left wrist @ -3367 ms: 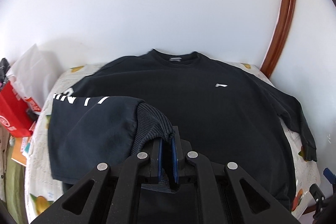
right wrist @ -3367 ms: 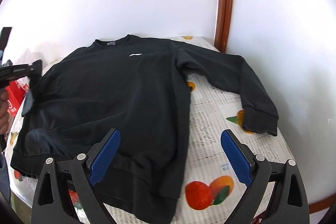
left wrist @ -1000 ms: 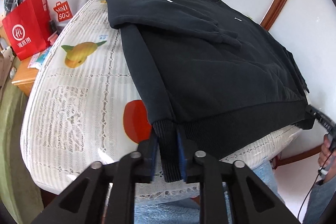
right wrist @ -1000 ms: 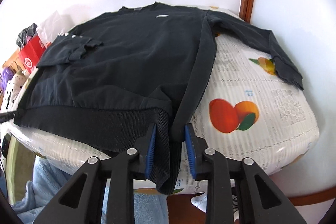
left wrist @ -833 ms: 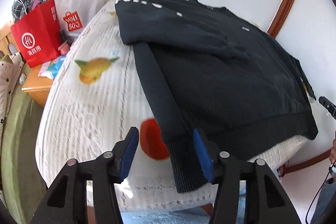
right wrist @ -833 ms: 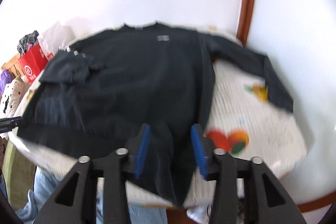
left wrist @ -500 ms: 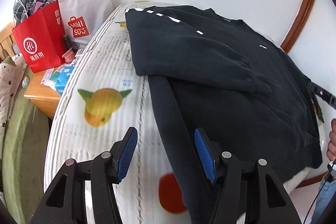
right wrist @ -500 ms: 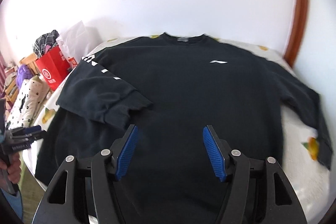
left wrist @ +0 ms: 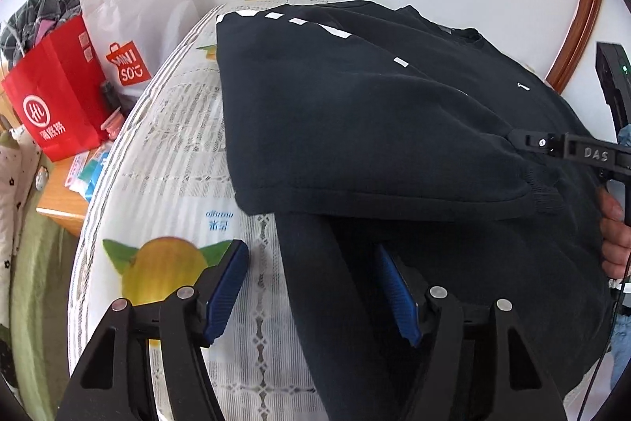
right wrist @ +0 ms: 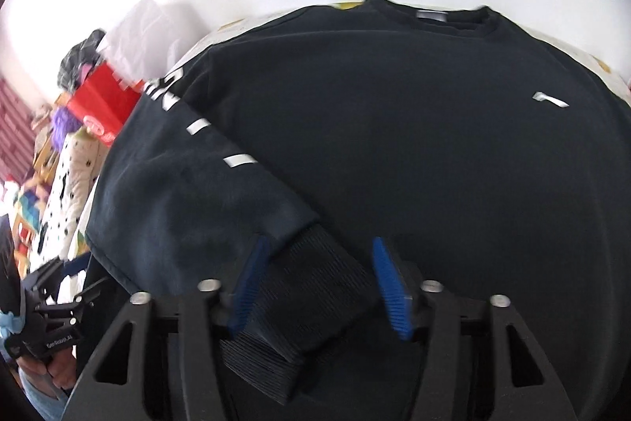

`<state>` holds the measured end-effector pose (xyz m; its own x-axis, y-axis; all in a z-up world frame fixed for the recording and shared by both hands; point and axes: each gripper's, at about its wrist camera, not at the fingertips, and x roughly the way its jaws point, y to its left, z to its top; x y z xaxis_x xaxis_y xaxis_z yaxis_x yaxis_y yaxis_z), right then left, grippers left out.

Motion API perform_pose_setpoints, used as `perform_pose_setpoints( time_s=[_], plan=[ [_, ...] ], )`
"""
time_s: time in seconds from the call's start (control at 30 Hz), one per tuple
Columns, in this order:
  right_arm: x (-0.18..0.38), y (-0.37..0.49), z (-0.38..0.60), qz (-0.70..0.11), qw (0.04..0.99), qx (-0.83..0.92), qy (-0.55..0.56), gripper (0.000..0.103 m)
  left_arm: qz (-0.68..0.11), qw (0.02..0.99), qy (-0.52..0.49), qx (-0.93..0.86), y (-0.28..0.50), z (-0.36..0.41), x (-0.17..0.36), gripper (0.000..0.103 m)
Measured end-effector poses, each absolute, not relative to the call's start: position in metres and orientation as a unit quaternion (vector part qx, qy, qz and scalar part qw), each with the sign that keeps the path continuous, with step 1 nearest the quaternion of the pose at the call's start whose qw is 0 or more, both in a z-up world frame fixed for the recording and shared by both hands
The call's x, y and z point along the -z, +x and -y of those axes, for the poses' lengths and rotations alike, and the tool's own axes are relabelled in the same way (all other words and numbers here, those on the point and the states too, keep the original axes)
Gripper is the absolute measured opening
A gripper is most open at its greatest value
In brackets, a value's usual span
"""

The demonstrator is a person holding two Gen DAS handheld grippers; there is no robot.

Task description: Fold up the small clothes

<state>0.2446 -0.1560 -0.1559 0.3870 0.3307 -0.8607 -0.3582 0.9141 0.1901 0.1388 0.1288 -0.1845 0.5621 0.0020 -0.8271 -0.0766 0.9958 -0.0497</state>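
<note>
1. Since a second ago, both grippers have let go of the sweatshirt's bottom hem; the left gripper (left wrist: 311, 287) has just been opening and the right gripper (right wrist: 315, 283) has just been closing in around the folded sleeve's cuff.

2. Left wrist view:
   - A red paper bag (left wrist: 55, 97) with a white round logo and Chinese characters stands beside the table, dark checked fabric (left wrist: 35, 14) bulging from its top. Next to it leans a white bag (left wrist: 134, 22) with a red label reading "MINISO".
   - The black sweatshirt (left wrist: 374, 129) lies flat on the table's white lace cloth (left wrist: 173, 152), which is printed with fruit and small blue lettering. Its sleeve, with white block marks, is folded across the chest.
   - The left gripper's blue ribbed pads stand wide, with the garment's side edge between them, not pressed.
   - The right gripper (left wrist: 524, 141) reaches in from the right, its black body marked "DAS", its tip at the cuff.

3. Right wrist view (somewhat blurred):
   - The sweatshirt (right wrist: 414, 145) fills the frame: round neck, grey label, small white chest logo.
   - The ribbed knit cuff (right wrist: 311, 287) lies between the right gripper's blue pads, which stand at a middling gap; the left pad is at the cuff's edge, the right pad seems clear of it.
   - The red bag (right wrist: 104, 105) shows at the left, and the left gripper (right wrist: 59, 302) lower left; part of its lettering reads "Gen Robot".
</note>
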Motion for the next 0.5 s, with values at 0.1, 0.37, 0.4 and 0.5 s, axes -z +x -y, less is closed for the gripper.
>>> perform_pose_setpoints(
  time_s=[0.1,0.37,0.4,0.5],
  plan=[
    [0.157,0.238,0.129,-0.487,0.842,-0.213,-0.097,0.011,-0.461,0.887,-0.023,-0.027,0.144,-0.124,0.187,0.071],
    [0.088,0.248,0.159,-0.401,0.889,-0.196,-0.099,0.004,-0.464,0.885,-0.029,-0.042,0.152,-0.125,0.188,0.077],
    [0.076,0.251,0.168,-0.389,0.898,-0.184,-0.096,0.004,-0.465,0.884,-0.030,-0.043,0.153,-0.125,0.188,0.077],
    [0.055,0.266,0.194,-0.365,0.915,-0.149,-0.088,0.004,-0.465,0.884,-0.030,-0.044,0.153,-0.124,0.188,0.077]
  ],
)
